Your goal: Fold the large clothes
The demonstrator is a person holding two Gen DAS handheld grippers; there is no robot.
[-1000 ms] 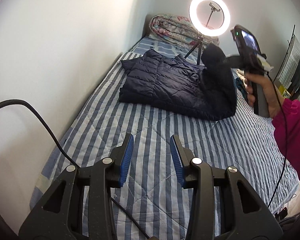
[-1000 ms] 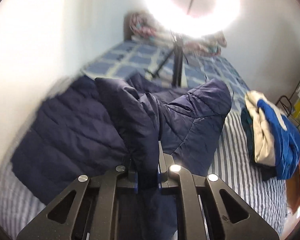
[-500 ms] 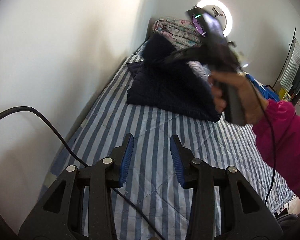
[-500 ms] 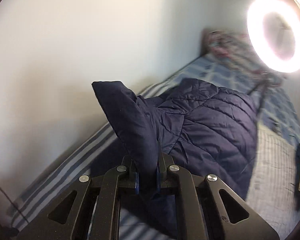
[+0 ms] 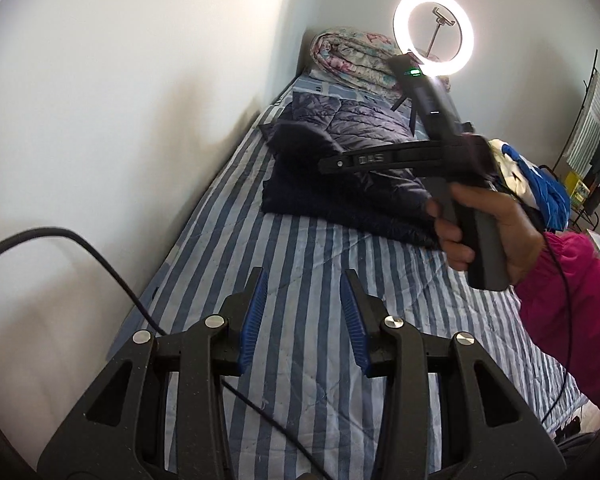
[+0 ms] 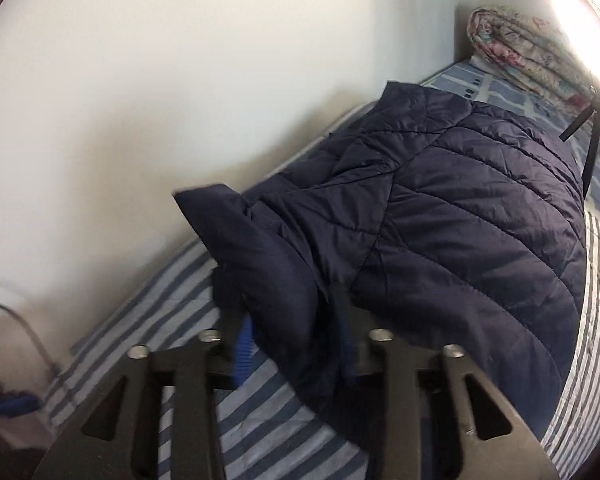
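Jacket [image 6: 460,220] sleeve between opening right gripper [image 6: 296,316] jaws, on bed [image 5: 308,280].

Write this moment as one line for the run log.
right gripper: jaws opening, jacket sleeve between them | left gripper: open, empty, over striped bed

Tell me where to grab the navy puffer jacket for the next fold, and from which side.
Probably the navy puffer jacket by its near hem, the straight thick edge lying across the striped bedspread, coming from the foot of the bed. The left gripper already faces it, open; the right gripper is opening around the sleeve.
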